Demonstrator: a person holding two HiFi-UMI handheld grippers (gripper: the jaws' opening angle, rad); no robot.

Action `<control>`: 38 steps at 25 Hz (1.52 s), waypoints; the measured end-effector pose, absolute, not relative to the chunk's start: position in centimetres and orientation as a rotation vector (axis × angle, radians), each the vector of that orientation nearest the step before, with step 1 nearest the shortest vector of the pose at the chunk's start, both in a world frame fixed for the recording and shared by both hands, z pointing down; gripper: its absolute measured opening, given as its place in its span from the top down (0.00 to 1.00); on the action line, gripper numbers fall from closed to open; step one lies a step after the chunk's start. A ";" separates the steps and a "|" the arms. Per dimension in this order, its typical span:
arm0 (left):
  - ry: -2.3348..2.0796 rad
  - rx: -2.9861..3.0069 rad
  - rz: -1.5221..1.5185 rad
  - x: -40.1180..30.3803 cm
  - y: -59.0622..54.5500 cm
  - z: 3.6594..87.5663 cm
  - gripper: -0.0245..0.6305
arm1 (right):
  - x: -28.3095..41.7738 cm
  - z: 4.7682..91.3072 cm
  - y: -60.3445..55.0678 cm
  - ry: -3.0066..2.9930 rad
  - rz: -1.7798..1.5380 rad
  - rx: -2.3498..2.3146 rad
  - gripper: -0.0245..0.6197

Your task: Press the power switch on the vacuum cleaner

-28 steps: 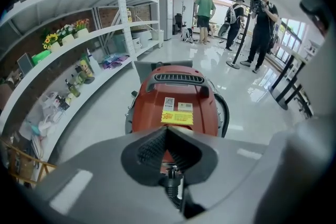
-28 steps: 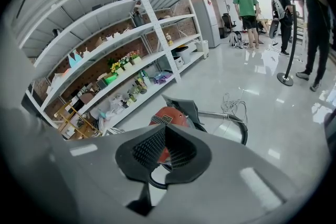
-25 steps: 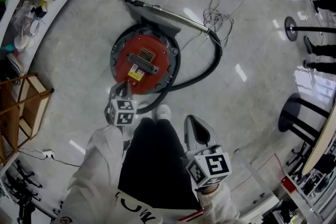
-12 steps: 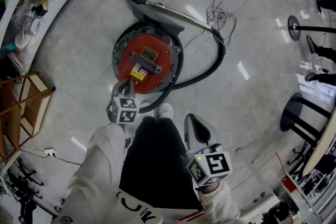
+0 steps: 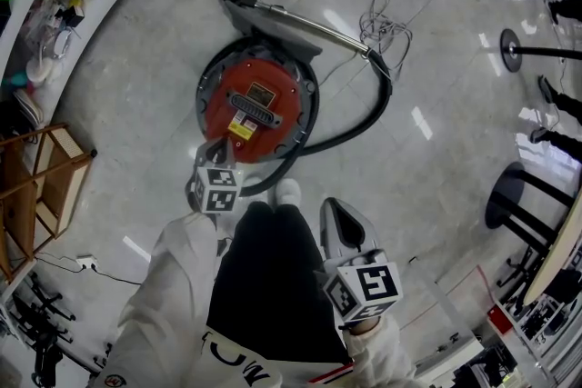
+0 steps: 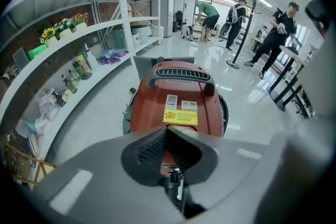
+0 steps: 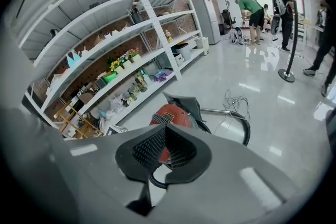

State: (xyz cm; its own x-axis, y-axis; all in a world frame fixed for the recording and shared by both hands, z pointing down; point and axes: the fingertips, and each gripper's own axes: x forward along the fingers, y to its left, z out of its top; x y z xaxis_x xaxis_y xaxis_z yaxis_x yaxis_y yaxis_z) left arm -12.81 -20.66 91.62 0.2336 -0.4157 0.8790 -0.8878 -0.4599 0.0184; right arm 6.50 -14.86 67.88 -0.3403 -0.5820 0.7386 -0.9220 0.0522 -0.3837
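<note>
The left gripper (image 5: pixel 212 152), jaws closed on nothing, hung over the red vacuum cleaner's (image 5: pixel 255 108) near edge. The right gripper (image 5: pixel 333 208), likewise closed and empty, was well back.

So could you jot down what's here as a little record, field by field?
place: glossy floor beside shelves
vacuum cleaner: red canister, upright, black hose curling round it
left gripper: shut, empty, aimed at the vacuum's near edge
right gripper: shut, empty, lower, beside the person's leg
power switch: can't make it out
</note>
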 end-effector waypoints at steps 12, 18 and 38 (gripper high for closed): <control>-1.184 1.993 1.188 -12.8 -20.8 91.5 0.96 | 6.9 67.8 -15.0 -1.945 1.202 1.515 0.96; -1.186 1.999 1.181 -12.8 -20.9 91.6 0.96 | 6.6 68.0 -15.0 -1.946 1.205 1.507 0.96; -1.231 1.990 1.140 -13.1 -22.0 89.6 0.96 | 6.7 66.4 -15.0 -2.012 1.150 1.480 0.96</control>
